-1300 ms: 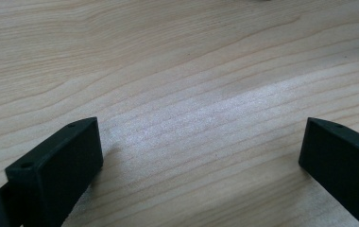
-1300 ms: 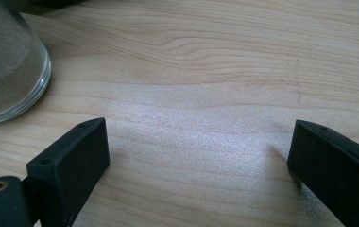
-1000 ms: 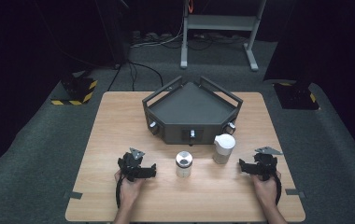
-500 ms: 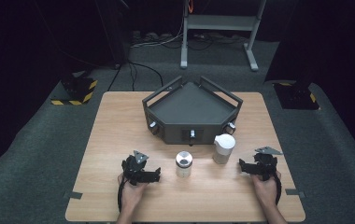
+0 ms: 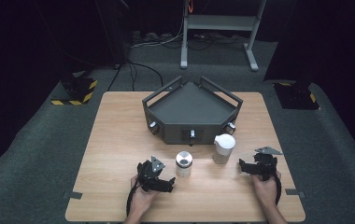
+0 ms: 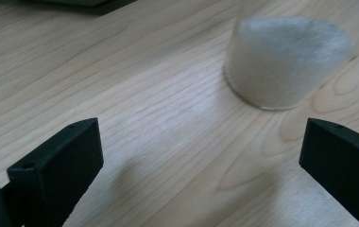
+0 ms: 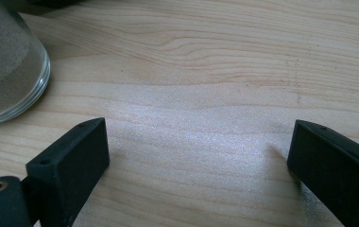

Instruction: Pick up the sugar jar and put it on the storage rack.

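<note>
A small jar with a metal lid [image 5: 183, 163] stands on the wooden table [image 5: 119, 135], and a taller white-lidded jar [image 5: 223, 148] stands to its right. My left gripper [image 5: 167, 184] lies just left of the small jar, jaws open and empty. In the left gripper view that gripper [image 6: 201, 142] faces the jar's frosted base [image 6: 281, 61], a little ahead and to the right. My right gripper [image 5: 242, 167] rests open to the right of the white-lidded jar. In the right gripper view the gripper [image 7: 199, 142] holds nothing, with the glass jar [image 7: 3, 61] at far left.
A dark five-sided box [image 5: 192, 112] with rails and knobs sits at the table's middle back, just behind the jars. Bare wood lies to the left and along the front edge. Black-and-yellow floor blocks [image 5: 75, 91] and a metal stand [image 5: 217, 28] are beyond the table.
My left gripper has slid right and slightly toward the front edge, closing in on the metal-lidded jar. The right gripper and both jars have stayed put.
</note>
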Demonstrator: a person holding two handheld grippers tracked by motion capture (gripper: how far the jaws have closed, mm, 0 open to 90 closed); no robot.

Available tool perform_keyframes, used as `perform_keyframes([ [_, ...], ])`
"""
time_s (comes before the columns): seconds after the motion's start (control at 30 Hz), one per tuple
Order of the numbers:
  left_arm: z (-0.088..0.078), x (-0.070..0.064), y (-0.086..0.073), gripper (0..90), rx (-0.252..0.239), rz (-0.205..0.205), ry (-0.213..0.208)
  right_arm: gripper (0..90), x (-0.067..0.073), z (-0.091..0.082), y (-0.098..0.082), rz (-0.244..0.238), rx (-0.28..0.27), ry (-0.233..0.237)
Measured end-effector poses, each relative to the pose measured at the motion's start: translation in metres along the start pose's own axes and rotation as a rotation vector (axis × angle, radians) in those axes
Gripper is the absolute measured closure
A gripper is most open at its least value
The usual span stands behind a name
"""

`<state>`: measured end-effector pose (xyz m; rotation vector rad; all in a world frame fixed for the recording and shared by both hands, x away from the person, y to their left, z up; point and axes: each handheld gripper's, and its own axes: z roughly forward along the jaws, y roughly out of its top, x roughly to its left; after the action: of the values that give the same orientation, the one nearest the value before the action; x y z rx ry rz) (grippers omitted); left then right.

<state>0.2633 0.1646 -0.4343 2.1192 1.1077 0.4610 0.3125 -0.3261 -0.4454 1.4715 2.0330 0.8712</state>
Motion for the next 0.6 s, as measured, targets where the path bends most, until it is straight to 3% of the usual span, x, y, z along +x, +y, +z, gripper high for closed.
perform_keyframes([
  [0.2,0.006,-0.008,0.007,0.4,0.010,0.039,-0.030,5.8,0.001,0.000,0.000,0.000,0.000,-0.003],
  [0.6,0.019,-0.018,0.017,0.7,-0.020,0.042,-0.060,5.8,0.001,0.000,0.000,0.000,0.000,-0.003],
])
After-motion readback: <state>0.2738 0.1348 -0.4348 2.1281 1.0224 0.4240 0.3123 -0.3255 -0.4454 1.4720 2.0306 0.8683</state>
